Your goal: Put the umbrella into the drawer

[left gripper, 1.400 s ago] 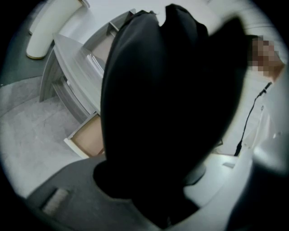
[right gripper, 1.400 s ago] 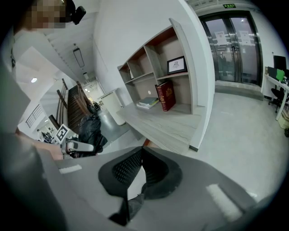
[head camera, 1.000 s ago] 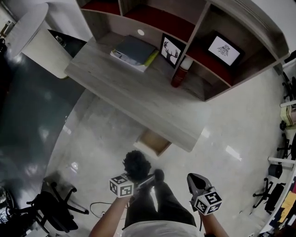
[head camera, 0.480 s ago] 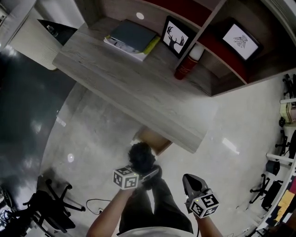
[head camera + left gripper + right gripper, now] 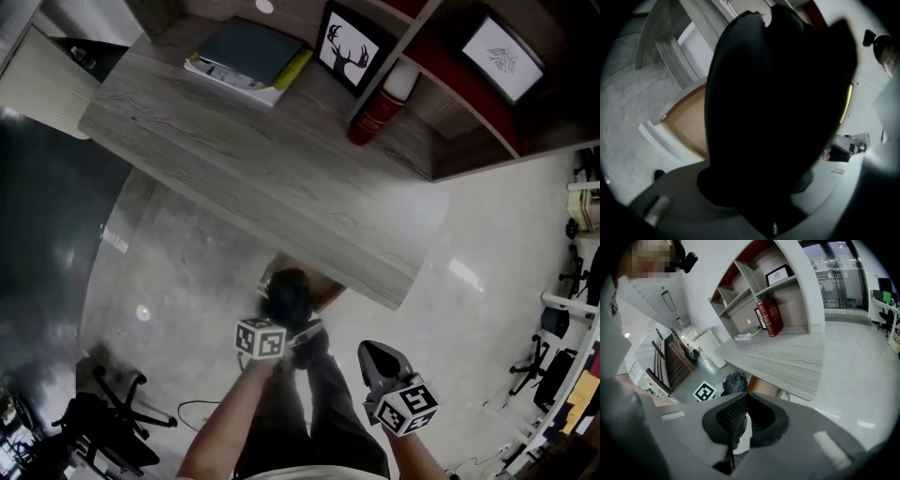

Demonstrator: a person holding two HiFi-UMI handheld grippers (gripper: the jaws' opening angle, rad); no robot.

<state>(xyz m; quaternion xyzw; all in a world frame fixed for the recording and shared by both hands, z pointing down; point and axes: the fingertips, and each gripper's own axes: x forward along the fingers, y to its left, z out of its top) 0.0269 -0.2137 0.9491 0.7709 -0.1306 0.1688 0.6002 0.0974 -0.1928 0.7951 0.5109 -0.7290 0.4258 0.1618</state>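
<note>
1. Left gripper (image 5: 754, 211): I have its jaws clamped on the umbrella (image 5: 778, 103). The umbrella is a black folded bundle that sticks out ahead of the jaws and fills most of my view along them.
2. Drawer (image 5: 686, 124): open, with a pale wood bottom. It lies ahead of and below the left gripper, under the desk (image 5: 787, 357) edge. The umbrella hangs over its opening; I cannot tell whether they touch.
3. Right gripper (image 5: 745, 397): jaws together, nothing between them. It sits to the right of the left gripper, apart from the umbrella.
4. Desk: ahead of both grippers, with a red book (image 5: 769, 317) upright on it.
</note>
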